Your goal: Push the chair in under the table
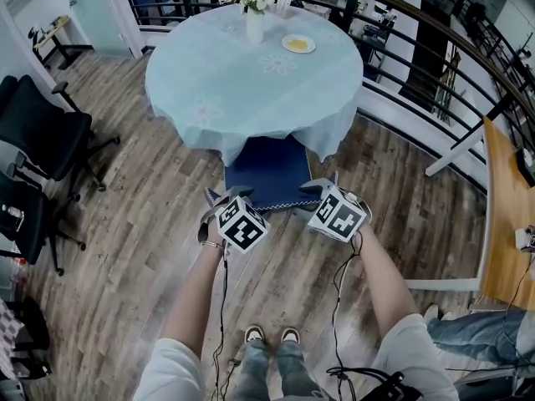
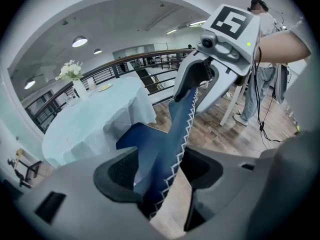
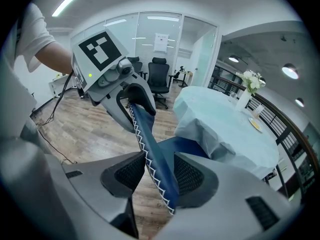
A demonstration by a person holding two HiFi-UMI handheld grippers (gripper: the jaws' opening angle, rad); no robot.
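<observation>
The round table (image 1: 251, 82) with its pale cloth (image 1: 330, 136) stands straight ahead, and the blue chair (image 1: 269, 172) sits in front of it, its seat already partly under the hanging cloth and its back toward the person. The chair back (image 1: 276, 206) is held along its top edge at both ends: the left gripper (image 1: 224, 197) is closed on the left end and the right gripper (image 1: 318, 189) on the right end, each with the trimmed blue edge between its pads. To finish well, both hands should probably push together and evenly, so the chair slides straight across the wooden floor (image 1: 150, 224) and does not twist to one side. A slow push seems wise, since a snagged cloth could pull at the vase (image 1: 254, 25) on top. Stopping just before the back meets the table's edge looks right
</observation>
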